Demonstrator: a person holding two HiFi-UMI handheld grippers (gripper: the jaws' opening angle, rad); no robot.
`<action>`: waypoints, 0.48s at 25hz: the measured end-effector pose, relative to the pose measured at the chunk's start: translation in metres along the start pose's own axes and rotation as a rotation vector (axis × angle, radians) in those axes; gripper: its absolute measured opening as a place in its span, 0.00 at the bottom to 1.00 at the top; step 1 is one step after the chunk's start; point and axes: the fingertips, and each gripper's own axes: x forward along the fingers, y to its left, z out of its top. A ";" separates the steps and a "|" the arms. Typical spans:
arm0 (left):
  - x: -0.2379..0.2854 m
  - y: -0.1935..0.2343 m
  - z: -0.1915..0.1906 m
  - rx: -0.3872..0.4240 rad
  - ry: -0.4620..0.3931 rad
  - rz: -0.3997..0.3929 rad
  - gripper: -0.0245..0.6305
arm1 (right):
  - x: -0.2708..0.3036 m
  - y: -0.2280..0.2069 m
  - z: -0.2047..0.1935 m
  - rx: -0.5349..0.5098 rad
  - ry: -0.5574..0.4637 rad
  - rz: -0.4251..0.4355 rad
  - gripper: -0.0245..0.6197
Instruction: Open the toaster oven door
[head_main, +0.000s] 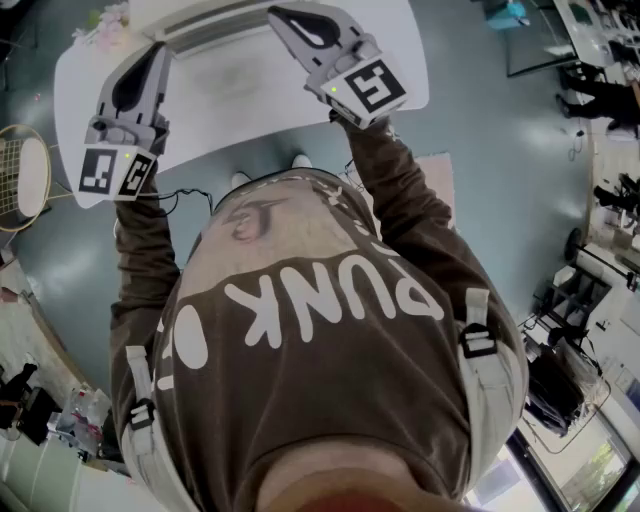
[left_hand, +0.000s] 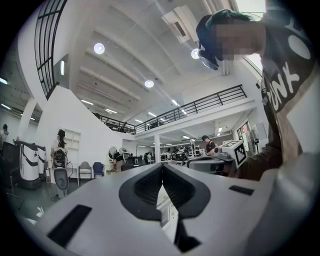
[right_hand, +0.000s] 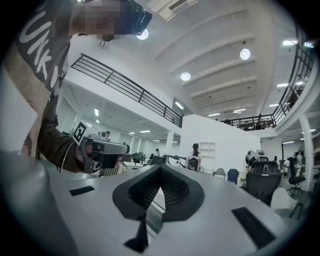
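Observation:
Both grippers are held up over a white table (head_main: 80, 90), jaws pointing away from the person. My left gripper (head_main: 157, 50) is shut, its dark pads (left_hand: 142, 187) meeting at the tip with nothing between them. My right gripper (head_main: 276, 13) is shut and empty too, its pads (right_hand: 145, 190) pressed together. A pale boxy thing (head_main: 215, 35) lies at the table's far edge between the two grippers, cut off by the frame; I cannot tell whether it is the toaster oven or how its door stands. Each gripper view looks level across a large hall and catches the other gripper (left_hand: 220, 159) (right_hand: 102, 150).
A racket (head_main: 20, 175) lies on the floor left of the table, and flowers (head_main: 105, 25) sit at its far left corner. Desks and equipment (head_main: 600, 60) line the right side. People and chairs (left_hand: 60, 160) stand far off in the hall.

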 end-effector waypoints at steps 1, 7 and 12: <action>0.000 0.001 0.000 0.000 -0.001 0.000 0.04 | 0.001 -0.001 -0.001 0.000 0.001 0.000 0.05; 0.002 0.003 -0.001 -0.002 -0.004 0.002 0.04 | 0.003 -0.002 -0.001 -0.006 -0.001 0.001 0.05; 0.001 0.005 -0.005 -0.003 -0.007 0.003 0.04 | 0.004 -0.005 -0.014 0.028 0.039 -0.013 0.05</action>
